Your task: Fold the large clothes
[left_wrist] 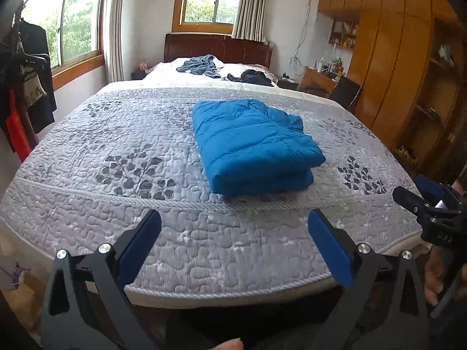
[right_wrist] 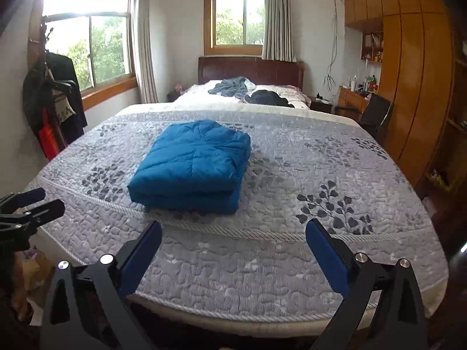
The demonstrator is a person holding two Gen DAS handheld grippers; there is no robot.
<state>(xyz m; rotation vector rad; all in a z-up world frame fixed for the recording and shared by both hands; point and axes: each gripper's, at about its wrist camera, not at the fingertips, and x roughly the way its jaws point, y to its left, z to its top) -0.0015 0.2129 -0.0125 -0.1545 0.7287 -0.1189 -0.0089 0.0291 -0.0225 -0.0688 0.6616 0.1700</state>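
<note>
The folded blue puffer jacket (left_wrist: pixel 256 148) lies on the bed's quilted cover (left_wrist: pixel 116 151), ahead of the left claw (left_wrist: pixel 233 245) and right claw (right_wrist: pixel 233 248), both spread and empty; it looks light, soft, slippery, best pinched at its thick folded edge.

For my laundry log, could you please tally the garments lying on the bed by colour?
Blue: 1, the folded jacket on the quilt.
Grey-blue: 1, crumpled garment near the headboard.
Black: 1, crumpled garment beside it.
Total: 3
</note>
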